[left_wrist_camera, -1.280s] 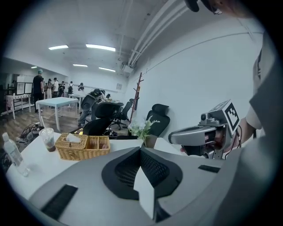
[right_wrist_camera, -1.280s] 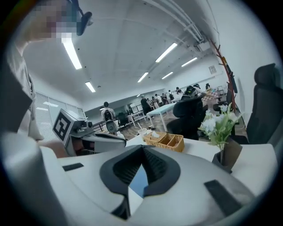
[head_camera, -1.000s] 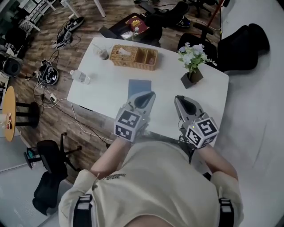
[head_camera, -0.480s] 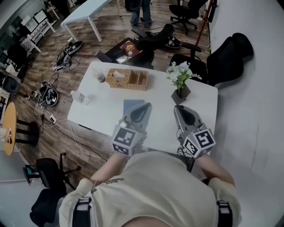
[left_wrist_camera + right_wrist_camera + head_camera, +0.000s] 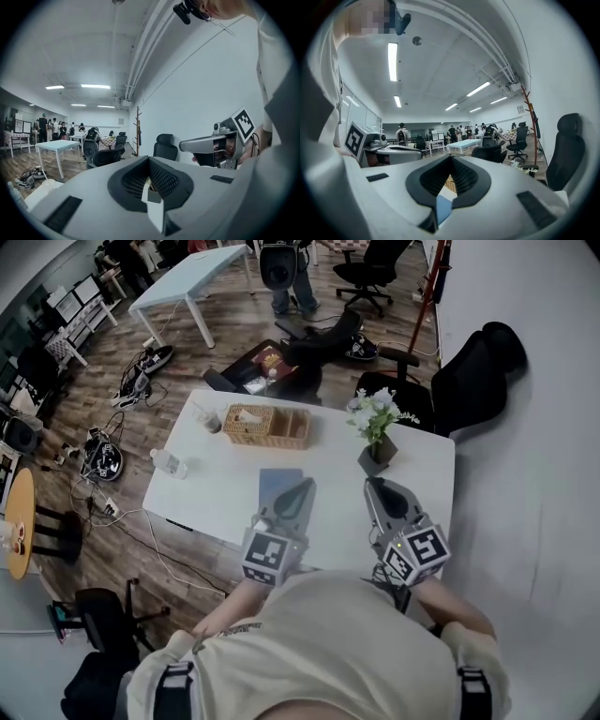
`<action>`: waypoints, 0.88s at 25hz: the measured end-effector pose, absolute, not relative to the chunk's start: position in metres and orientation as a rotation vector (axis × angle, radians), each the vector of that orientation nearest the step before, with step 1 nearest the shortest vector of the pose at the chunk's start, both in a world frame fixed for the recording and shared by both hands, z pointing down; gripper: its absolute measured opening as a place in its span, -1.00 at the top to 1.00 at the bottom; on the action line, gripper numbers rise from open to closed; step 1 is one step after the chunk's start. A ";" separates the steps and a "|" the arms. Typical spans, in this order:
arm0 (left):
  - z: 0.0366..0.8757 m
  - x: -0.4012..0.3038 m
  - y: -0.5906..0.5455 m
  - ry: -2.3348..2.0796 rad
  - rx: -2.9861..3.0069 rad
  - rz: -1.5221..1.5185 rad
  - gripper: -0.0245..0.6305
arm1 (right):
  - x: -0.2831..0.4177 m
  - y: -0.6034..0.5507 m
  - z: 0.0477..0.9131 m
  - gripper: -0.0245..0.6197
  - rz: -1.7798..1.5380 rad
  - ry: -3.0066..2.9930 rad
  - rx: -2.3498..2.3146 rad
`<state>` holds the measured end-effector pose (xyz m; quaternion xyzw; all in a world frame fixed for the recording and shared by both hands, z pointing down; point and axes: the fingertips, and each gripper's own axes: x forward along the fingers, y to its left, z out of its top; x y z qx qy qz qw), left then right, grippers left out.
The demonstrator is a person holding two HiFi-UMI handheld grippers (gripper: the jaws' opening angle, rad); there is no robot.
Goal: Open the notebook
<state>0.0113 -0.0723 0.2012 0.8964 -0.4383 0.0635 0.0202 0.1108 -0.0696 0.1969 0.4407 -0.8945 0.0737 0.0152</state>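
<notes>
Seen from above, a person in a pale shirt (image 5: 328, 643) stands at the near edge of a white counter (image 5: 333, 465), holding one pair of tongs in each hand. The left tongs (image 5: 300, 488) and the right tongs (image 5: 373, 486) sit side by side, apart from each other, both pointing toward 12 o'clock across the counter. In its own view each pair is pressed together at the tips, with nothing clamped between them, and looks out level across an open office room rather than down at the counter. The notebook (image 5: 277, 482), with a blue cover, lies flat and closed near the middle of the counter. It is just beyond the left tongs at their 12 o'clock, and its near end is hidden behind them in the overhead view. Neither pair of tongs touches it. A wicker basket (image 5: 266, 426) stands at 12 o'clock from the notebook, toward the far edge. A dark pot of pale flowers (image 5: 375, 432) stands at its 2 o'clock. A clear plastic bottle (image 5: 169, 463) lies at its 9 o'clock near the left edge. A black office chair (image 5: 469, 381) stands off the counter's far right corner.
</notes>
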 end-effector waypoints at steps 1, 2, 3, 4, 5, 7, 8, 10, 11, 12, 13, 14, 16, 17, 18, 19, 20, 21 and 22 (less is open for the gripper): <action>0.202 0.012 -0.073 -1.358 2.779 0.200 0.93 | 0.111 -0.070 0.197 0.91 0.230 -2.782 1.372; 0.204 0.012 -0.074 -1.357 2.776 0.203 0.93 | 0.110 -0.071 0.197 0.91 0.229 -2.784 1.371; 0.205 0.012 -0.075 -1.355 2.774 0.205 0.93 | 0.110 -0.072 0.197 0.91 0.230 -2.786 1.370; 0.205 0.012 -0.076 -1.352 2.770 0.206 0.93 | 0.109 -0.072 0.198 0.91 0.231 -2.787 1.368; 0.206 0.012 -0.077 -1.349 2.767 0.206 0.93 | 0.108 -0.073 0.198 0.91 0.232 -2.787 1.366; 0.205 0.012 -0.079 -1.345 2.762 0.203 0.93 | 0.108 -0.074 0.197 0.92 0.231 -2.785 1.367; 0.205 0.012 -0.079 -1.344 2.760 0.202 0.93 | 0.108 -0.074 0.197 0.92 0.227 -2.784 1.370; 0.204 0.014 -0.080 -1.343 2.759 0.203 0.92 | 0.110 -0.076 0.196 0.92 0.217 -2.780 1.374; 0.205 0.015 -0.080 -1.342 2.758 0.204 0.93 | 0.111 -0.076 0.196 0.92 0.214 -2.778 1.375; 0.205 0.016 -0.081 -1.341 2.758 0.207 0.93 | 0.111 -0.077 0.196 0.92 0.211 -2.777 1.377; 0.206 0.017 -0.081 -1.339 2.758 0.210 0.92 | 0.112 -0.077 0.196 0.92 0.208 -2.777 1.377; 0.207 0.017 -0.081 -1.338 2.757 0.213 0.93 | 0.112 -0.077 0.196 0.92 0.205 -2.777 1.377; 0.210 0.018 -0.082 -1.334 2.755 0.221 0.93 | 0.113 -0.078 0.196 0.92 0.203 -2.779 1.374; 0.211 0.019 -0.083 -1.332 2.753 0.225 0.93 | 0.113 -0.079 0.197 0.92 0.204 -2.779 1.372; 0.212 0.020 -0.083 -1.329 2.751 0.229 0.93 | 0.113 -0.079 0.197 0.92 0.207 -2.779 1.369; 0.213 0.020 -0.083 -1.326 2.749 0.233 0.93 | 0.113 -0.079 0.198 0.92 0.210 -2.779 1.367; 0.214 0.022 -0.084 -1.324 2.747 0.238 0.93 | 0.114 -0.080 0.198 0.92 0.212 -2.781 1.364; 0.214 0.023 -0.084 -1.321 2.746 0.243 0.93 | 0.114 -0.080 0.198 0.92 0.213 -2.782 1.361; 0.214 0.023 -0.084 -1.318 2.746 0.248 0.93 | 0.114 -0.081 0.197 0.92 0.213 -2.783 1.359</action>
